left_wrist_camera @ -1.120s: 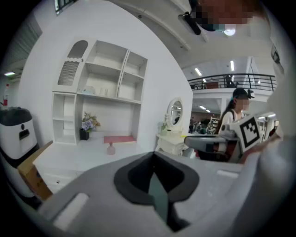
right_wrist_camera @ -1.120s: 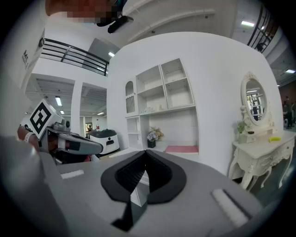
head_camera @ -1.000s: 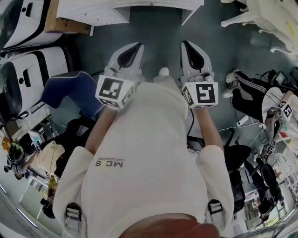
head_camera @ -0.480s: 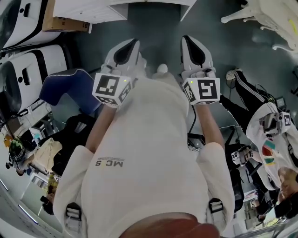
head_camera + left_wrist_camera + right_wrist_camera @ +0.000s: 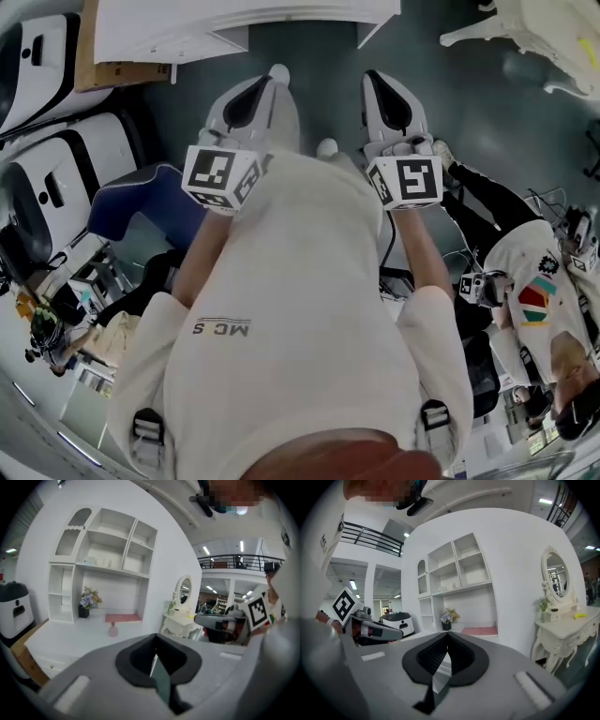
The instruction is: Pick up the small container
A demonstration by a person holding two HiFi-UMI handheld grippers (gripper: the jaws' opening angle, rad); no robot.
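Note:
A small pink bottle-shaped container [image 5: 113,630] stands on the white desk [image 5: 70,639], in front of a pink mat [image 5: 123,618] and to the right of a pot of flowers [image 5: 85,604]. It lies well ahead of my left gripper [image 5: 155,641], whose jaws are shut and hold nothing. In the right gripper view the flowers [image 5: 446,617] and mat [image 5: 480,631] show, but the container is hidden. My right gripper [image 5: 447,637] also looks shut and empty. In the head view both grippers, left [image 5: 272,80] and right [image 5: 373,82], point side by side toward the desk edge [image 5: 234,19].
A white shelf unit [image 5: 108,550] rises behind the desk. A white vanity table with an oval mirror [image 5: 555,576] stands to the right. White machines [image 5: 47,159], a cardboard box [image 5: 112,70] and a blue seat [image 5: 141,197] are at the left. Another person [image 5: 534,300] is at the right.
Both grippers have moved forward toward the white desk, which now fills more of the head view's top. A person in white has come further into view at the right.

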